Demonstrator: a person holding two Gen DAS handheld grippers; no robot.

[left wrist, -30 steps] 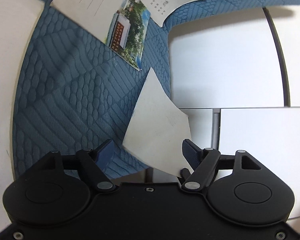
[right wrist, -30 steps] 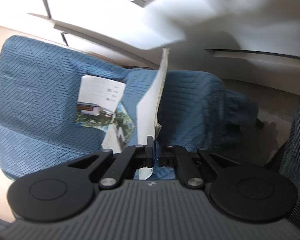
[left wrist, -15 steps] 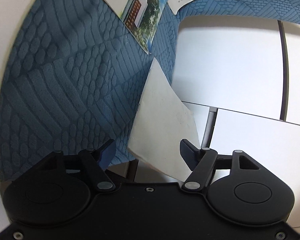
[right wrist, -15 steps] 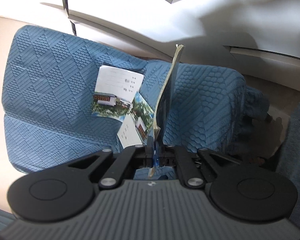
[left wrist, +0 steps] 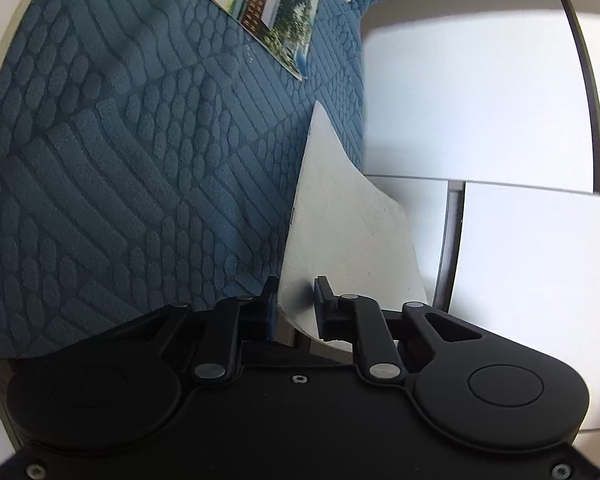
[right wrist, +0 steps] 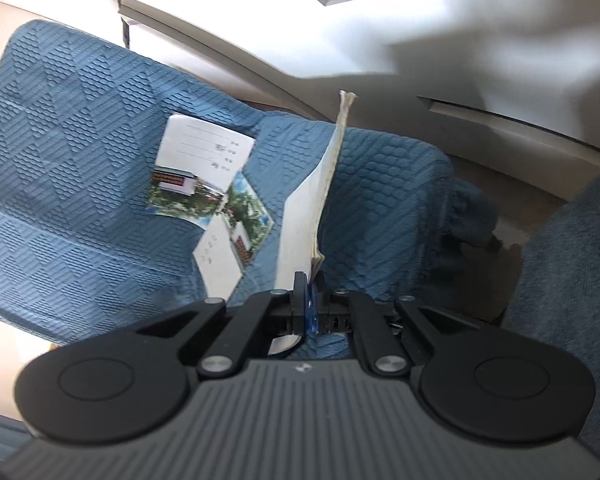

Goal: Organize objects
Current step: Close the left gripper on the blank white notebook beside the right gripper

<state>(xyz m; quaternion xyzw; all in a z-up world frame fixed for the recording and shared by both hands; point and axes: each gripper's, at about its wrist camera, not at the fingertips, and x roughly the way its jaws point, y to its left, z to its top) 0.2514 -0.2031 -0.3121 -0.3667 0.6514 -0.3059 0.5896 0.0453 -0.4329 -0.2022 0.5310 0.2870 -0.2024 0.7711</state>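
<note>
In the left wrist view a white card (left wrist: 348, 232) stands up from between the fingers of my left gripper (left wrist: 296, 304). The jaws are closing on the card's lower edge, and a narrow gap still shows between the pads. In the right wrist view my right gripper (right wrist: 310, 304) is shut on a thin stack of cards (right wrist: 324, 184), held edge-on and rising upright. I cannot tell whether the white card belongs to that stack. Several picture postcards (right wrist: 204, 172) lie overlapped on the blue quilted cover (right wrist: 60, 160). One postcard (left wrist: 280, 12) shows at the top of the left wrist view.
The blue quilted cover (left wrist: 120, 160) fills the left of the left wrist view. White cabinet panels (left wrist: 460, 100) with dark seams stand to its right. In the right wrist view a pale wall ledge (right wrist: 500, 120) runs behind, and blue-grey upholstery (right wrist: 572, 300) rises at the right.
The left jaws have drawn in from wide apart to close around the white card's lower edge, and that view has moved nearer the card. The right gripper's stack now shows more edge-on.
</note>
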